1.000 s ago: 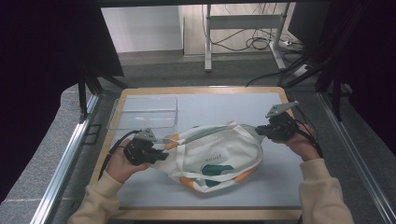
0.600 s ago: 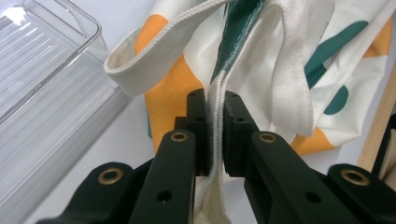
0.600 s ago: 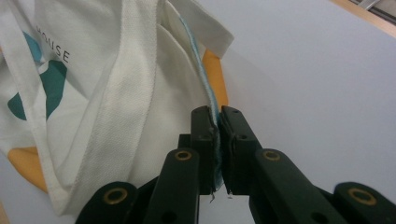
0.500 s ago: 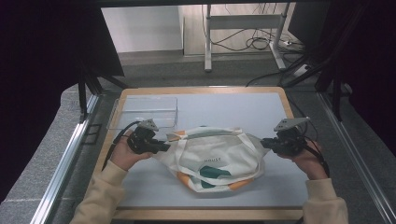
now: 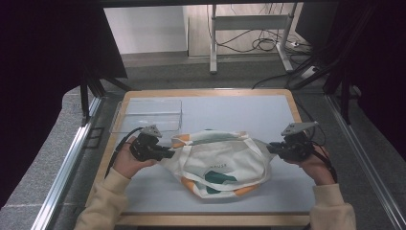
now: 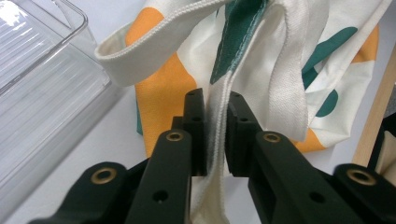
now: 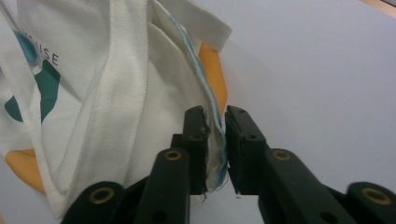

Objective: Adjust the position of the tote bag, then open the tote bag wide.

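Behind the tote bag (image 5: 218,163), pinched by left gripper (image 5: 168,153) and right gripper (image 5: 271,148), sits a clear tray (image 5: 148,114).

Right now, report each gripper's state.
Left gripper: closed on the tote bag edge.
Right gripper: closed on the bag's opposite edge.

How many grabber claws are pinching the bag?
2. The left gripper pinches the cloth bag at its left edge; the right gripper pinches its right edge.
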`<state>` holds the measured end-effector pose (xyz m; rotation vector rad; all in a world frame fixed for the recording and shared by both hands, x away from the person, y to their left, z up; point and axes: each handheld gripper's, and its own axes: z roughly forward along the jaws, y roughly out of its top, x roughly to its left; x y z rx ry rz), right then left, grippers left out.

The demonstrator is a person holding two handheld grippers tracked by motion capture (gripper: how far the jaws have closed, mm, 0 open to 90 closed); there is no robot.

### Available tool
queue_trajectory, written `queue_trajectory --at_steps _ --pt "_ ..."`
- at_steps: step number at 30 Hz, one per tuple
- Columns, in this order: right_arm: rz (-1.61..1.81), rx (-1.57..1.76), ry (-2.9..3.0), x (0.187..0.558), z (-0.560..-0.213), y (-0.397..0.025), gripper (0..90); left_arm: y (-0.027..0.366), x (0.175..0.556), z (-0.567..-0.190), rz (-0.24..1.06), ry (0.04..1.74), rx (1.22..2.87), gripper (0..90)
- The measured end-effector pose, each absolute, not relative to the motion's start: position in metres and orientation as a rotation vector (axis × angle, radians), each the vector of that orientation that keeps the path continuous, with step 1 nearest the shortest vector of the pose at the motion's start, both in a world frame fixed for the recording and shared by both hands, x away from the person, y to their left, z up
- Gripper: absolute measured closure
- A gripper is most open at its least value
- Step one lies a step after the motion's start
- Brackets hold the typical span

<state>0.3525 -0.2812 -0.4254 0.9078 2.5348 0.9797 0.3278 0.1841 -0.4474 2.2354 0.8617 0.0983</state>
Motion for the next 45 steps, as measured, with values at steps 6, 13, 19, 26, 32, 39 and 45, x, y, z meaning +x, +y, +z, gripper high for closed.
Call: queue_trajectory --at_steps 6,13,19,26,32,39,45 --pt "1.034 0.954 2.444 0.351 -0.423 -0.286 32.3 0.187 0.319 -0.431 0.155 0.802 2.212 43.4" --pt "1.109 1.004 2.334 0.345 -0.409 -0.289 26.3 0.189 0.313 -0.42 0.202 0.801 2.172 36.2" --pt "1.155 0.951 2.335 0.338 -0.398 -0.275 26.4 0.188 0.312 -0.419 0.21 0.77 2.152 33.1" --pt "1.206 0.881 2.355 0.336 -0.393 -0.25 26.6 0.189 0.31 -0.418 0.232 0.772 2.141 32.8" --pt "1.198 0.873 2.376 0.335 -0.399 -0.241 26.5 0.186 0.317 -0.415 0.242 0.774 2.109 33.7" --pt "1.191 0.903 2.37 0.329 -0.404 -0.244 25.9 0.172 0.327 -0.408 0.242 0.724 2.105 33.7" --pt "1.2 0.911 2.351 0.329 -0.401 -0.245 25.9 0.161 0.34 -0.408 0.223 0.699 2.129 34.7"
